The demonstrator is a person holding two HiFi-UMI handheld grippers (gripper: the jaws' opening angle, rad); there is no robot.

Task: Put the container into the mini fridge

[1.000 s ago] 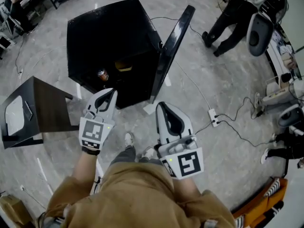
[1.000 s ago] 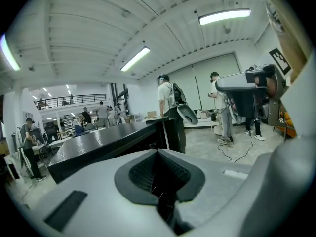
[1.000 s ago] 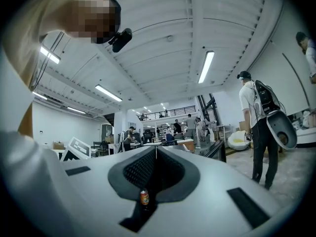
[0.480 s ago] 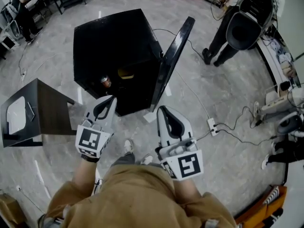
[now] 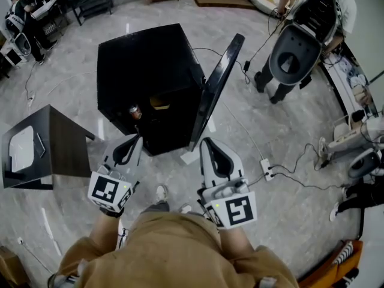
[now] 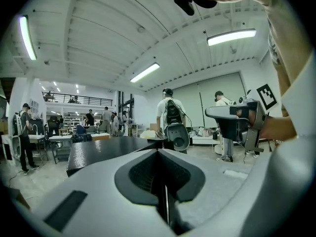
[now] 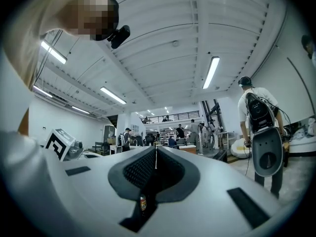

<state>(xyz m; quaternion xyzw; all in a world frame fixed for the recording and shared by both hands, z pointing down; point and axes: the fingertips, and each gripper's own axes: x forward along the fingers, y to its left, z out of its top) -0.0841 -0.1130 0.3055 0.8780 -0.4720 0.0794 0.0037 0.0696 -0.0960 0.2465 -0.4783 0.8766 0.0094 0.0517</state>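
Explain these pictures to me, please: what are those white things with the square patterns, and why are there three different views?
There is no robot here. A person holds a hand-held gripper in each hand: the left gripper and the right gripper. The patterned cubes are parts of them. One picture comes from a camera on the person's head, looking down. The other two come from cameras riding on each gripper, looking along its jaws. Both grippers are shut and hold nothing. On the floor ahead stands a black mini fridge with its door open. Inside sit a can and a yellowish thing, too small to identify. A dark side table stands at the left.
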